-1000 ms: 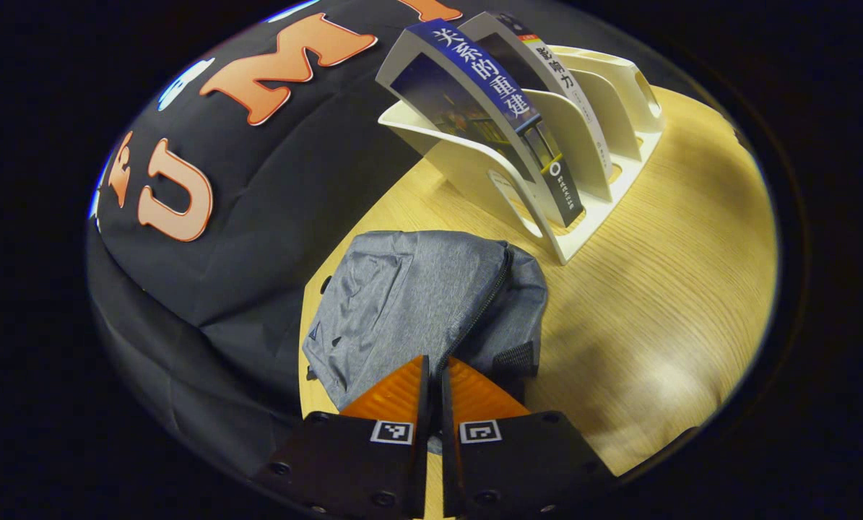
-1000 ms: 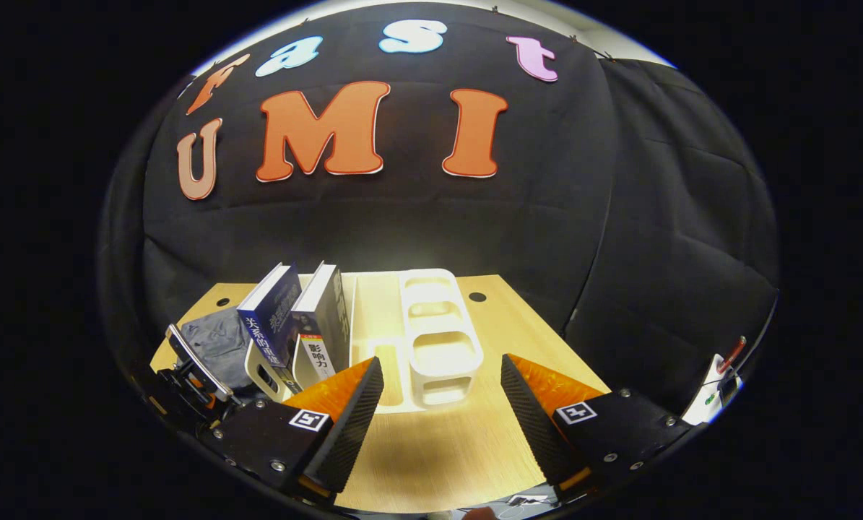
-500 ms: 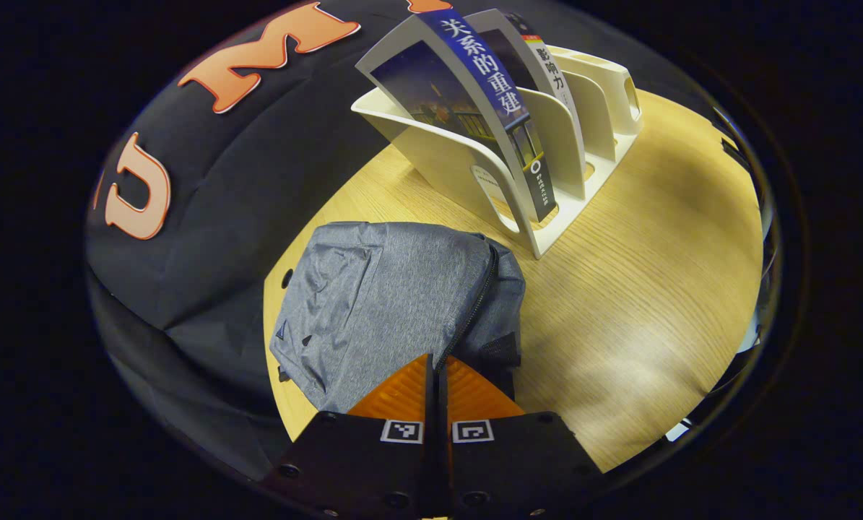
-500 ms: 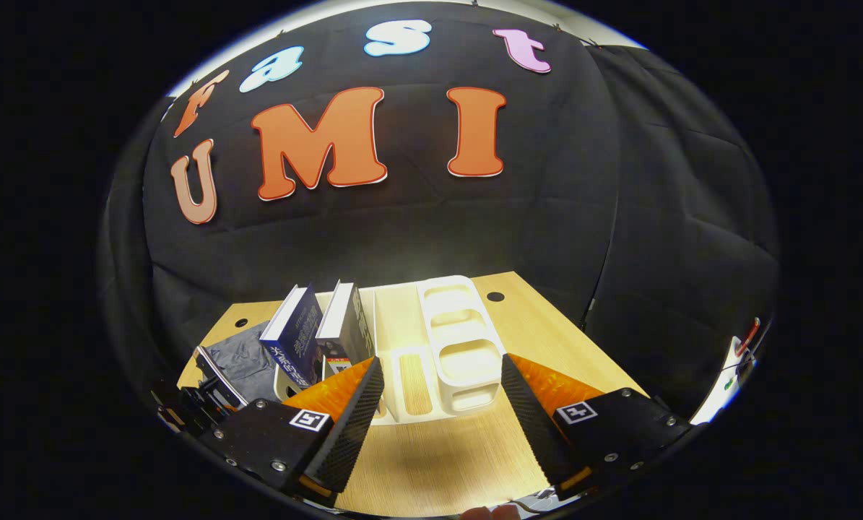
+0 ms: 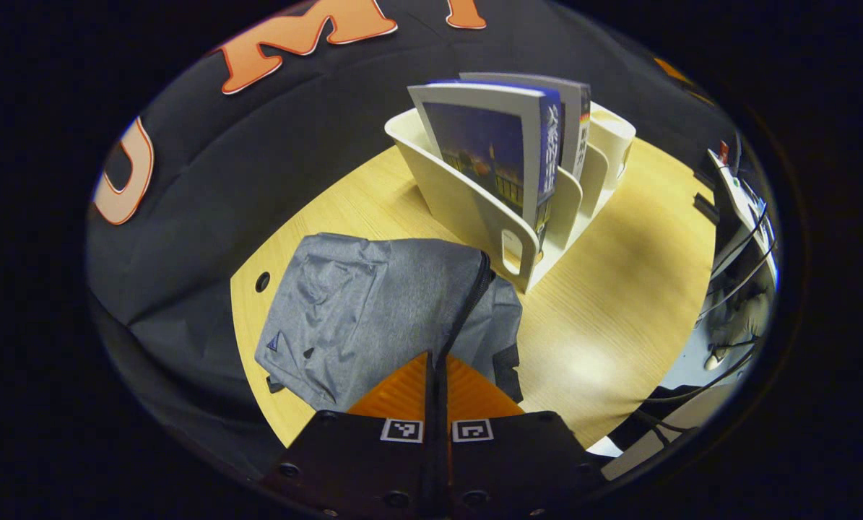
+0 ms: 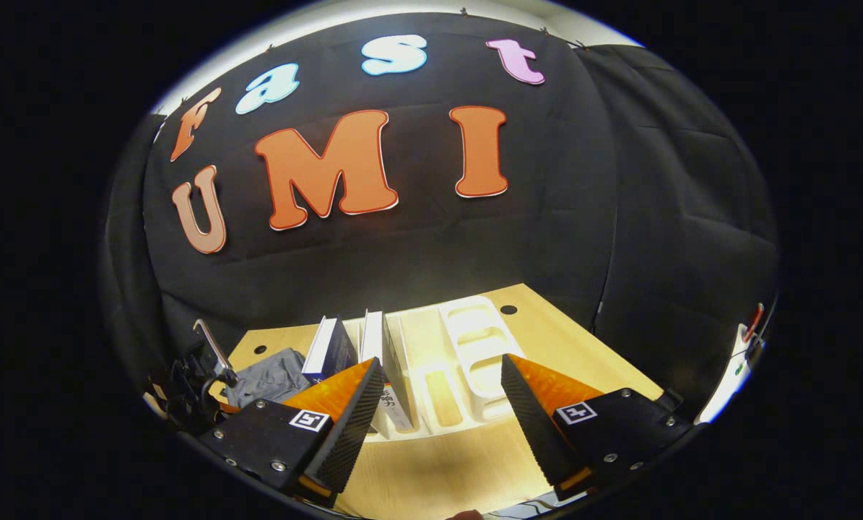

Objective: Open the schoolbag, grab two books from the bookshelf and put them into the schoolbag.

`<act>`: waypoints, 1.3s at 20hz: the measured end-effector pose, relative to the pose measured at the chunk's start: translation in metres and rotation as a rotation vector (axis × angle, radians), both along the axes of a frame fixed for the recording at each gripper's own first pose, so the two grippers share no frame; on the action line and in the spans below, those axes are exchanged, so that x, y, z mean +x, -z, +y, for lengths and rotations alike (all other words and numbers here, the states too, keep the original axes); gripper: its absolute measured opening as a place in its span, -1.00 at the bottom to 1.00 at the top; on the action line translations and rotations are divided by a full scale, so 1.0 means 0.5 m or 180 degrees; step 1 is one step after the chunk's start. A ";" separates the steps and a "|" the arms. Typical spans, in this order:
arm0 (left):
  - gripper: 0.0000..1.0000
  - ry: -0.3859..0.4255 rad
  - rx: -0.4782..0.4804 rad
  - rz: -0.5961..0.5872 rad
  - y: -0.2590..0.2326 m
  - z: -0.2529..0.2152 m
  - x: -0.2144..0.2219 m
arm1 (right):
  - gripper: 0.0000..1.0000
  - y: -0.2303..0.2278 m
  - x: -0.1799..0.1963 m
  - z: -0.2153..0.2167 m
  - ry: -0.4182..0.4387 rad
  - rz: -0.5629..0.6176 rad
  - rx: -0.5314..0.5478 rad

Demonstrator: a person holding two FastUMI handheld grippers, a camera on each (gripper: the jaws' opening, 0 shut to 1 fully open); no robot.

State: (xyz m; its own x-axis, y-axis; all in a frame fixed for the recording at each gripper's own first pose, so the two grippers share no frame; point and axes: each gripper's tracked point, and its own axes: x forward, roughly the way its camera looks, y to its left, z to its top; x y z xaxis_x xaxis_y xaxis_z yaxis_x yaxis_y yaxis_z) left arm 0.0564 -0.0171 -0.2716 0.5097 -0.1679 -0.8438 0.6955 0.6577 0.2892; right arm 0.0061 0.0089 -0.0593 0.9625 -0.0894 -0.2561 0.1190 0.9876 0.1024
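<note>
Left gripper (image 5: pixel 437 361) pressed together at schoolbag (image 5: pixel 373 303) zipper; right gripper (image 6: pixel 438 383) spread, facing bookshelf (image 6: pixel 467 347) holding two books (image 6: pixel 352 347); table (image 5: pixel 619 289) beneath.

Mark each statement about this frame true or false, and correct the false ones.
1. Both books stand in the bookshelf. True.
2. The right gripper is shut on a book. False: its fingers stand wide apart, holding nothing.
3. The schoolbag lies flat on the wooden table, beside the bookshelf. True.
4. The left gripper is wide open. False: its fingers are together at the schoolbag's zipper.
5. A book already sits inside the schoolbag. False: none has been moved.
</note>
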 end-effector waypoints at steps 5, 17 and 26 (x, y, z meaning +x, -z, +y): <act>-0.99 0.0114 -0.0193 -0.0037 -0.109 0.019 0.068 | 0.97 -0.005 -0.019 0.047 0.0160 -0.0019 0.0152; -0.99 0.0207 -0.0589 -0.0108 -0.229 0.056 0.204 | 0.96 -0.044 -0.004 0.205 -0.0164 0.0235 0.0172; -0.99 -0.0003 -0.0802 -0.0008 -0.220 0.082 0.204 | 0.96 -0.098 0.147 0.301 -0.0787 0.1159 -0.0037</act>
State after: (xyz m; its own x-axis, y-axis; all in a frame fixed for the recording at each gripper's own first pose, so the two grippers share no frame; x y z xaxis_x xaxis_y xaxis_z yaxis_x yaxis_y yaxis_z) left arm 0.1583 0.0236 -0.1614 0.5119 -0.3724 -0.7741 0.6944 0.7099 0.1178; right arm 0.0797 0.1593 -0.0101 0.8025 0.1274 -0.5829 -0.0948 0.9918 0.0863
